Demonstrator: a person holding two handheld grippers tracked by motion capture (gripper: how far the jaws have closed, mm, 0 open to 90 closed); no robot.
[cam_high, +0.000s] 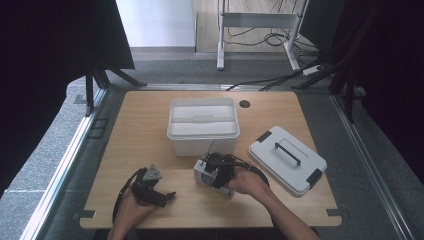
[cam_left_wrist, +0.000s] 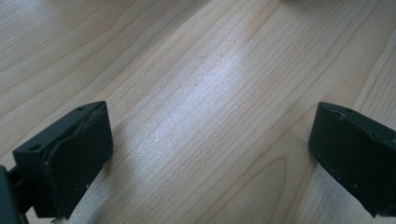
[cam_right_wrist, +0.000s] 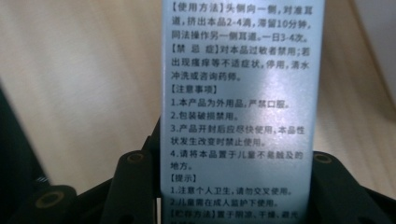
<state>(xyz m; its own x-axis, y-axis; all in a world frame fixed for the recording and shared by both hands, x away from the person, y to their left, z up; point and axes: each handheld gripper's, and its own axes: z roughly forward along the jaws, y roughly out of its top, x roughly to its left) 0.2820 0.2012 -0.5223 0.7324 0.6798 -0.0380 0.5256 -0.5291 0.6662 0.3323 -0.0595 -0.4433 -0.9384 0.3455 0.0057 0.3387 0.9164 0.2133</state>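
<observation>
Bench (cam_high: 150, 125): pale wood-grain top, rectangular, notched at both near corners, a round dark grommet hole (cam_high: 244, 104) close to the far edge.

Small carton (cam_right_wrist: 236, 112): slim, flat-faced, pale silvery-blue with a slight sheen, printed with dense black text. In the right gripper view it stands up between the two black jaws, whose inner faces sit against its sides. In the high view it is a small light box (cam_high: 204, 173) near the middle of the bench, just on the near side of the bin.

Right gripper (cam_high: 216, 167): black, hard-edged, cable looping back over the hand; jaws partly closed and clamped on the small carton.

Left gripper (cam_high: 156, 192): black with a grey three-cornered plate, lying low near the near-left corner. In the left gripper view its blocky, matt jaws stand wide apart with bare wood between them, holding nothing.

Storage bin (cam_high: 203, 126): translucent white plastic, rectangular with rounded corners, lidless, centre of the bench toward the far edge.

Lid (cam_high: 287, 159): white, flat, rounded rectangle with a dark handle and dark end clips, lying askew near the right edge.

Open room: bare wood along the left edge and the far-left corner, and a bare strip along the near edge.
</observation>
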